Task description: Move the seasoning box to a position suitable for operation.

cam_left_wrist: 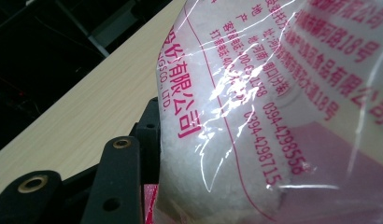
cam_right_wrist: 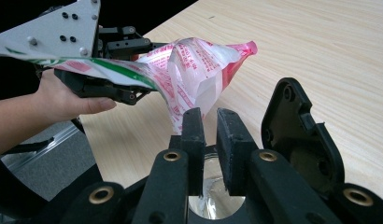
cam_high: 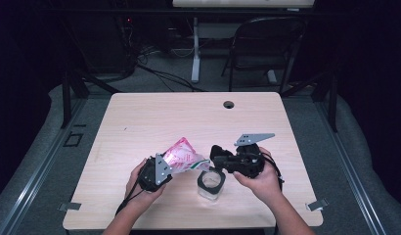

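Pale wooden table (cam_high: 140,122) under me: my left gripper (cam_high: 157,172) clamps the pink-printed bag of white granules (cam_high: 181,155), tilted just above the clear jar (cam_high: 210,185). My right gripper (cam_high: 219,157) pinches the bag's corner narrowly. I'd tip slowly, keeping the opening over the jar's mouth.

The bag (cam_left_wrist: 283,112) hides the left gripper's far jaw.
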Demonstrator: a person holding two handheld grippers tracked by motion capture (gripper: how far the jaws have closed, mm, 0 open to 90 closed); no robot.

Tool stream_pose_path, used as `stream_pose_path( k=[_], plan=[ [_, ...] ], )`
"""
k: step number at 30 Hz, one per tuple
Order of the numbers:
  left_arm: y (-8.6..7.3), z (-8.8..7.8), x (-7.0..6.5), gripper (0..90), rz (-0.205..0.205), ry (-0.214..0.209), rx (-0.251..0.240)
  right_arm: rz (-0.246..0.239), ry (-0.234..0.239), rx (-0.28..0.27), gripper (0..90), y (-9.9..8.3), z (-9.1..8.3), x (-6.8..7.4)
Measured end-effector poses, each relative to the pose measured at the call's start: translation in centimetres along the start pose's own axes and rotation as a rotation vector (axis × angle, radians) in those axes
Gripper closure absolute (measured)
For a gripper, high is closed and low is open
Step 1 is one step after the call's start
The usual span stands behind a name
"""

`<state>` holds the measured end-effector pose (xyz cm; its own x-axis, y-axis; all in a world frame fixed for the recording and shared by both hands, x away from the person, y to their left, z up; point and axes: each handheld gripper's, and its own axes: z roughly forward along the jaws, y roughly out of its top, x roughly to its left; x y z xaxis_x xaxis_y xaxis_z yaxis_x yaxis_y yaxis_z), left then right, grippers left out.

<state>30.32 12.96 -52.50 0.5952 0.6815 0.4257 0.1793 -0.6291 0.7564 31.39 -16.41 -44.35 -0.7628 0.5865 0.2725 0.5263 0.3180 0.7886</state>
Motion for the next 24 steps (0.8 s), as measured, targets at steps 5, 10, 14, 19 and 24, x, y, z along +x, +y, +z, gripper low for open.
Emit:
stream_pose_path(
  k=[5,10,14,19,24],
  plan=[
    [0.18,-0.14,-0.06,55.7,0.024,0.015,-0.006,-0.002,0.001,0.0,81.7,0.03,0.07,0.09],
    [0.25,-0.17,-0.14,55.8,0.025,0.011,-0.013,0.0,0.002,-0.002,81.7,0.03,0.03,0.08],
    [0.29,-0.1,-0.4,55.8,0.043,0.006,-0.008,0.001,0.002,-0.003,81.7,0.02,-0.03,0.05],
    [0.37,0.05,-0.63,55.9,0.063,-0.008,0.008,0.001,0.0,-0.001,81.6,0.02,-0.09,0.01],
    [0.43,0.06,-0.75,55.9,0.08,-0.027,0.036,-0.001,0.0,0.004,81.4,-0.01,-0.06,0.04]
  ],
)
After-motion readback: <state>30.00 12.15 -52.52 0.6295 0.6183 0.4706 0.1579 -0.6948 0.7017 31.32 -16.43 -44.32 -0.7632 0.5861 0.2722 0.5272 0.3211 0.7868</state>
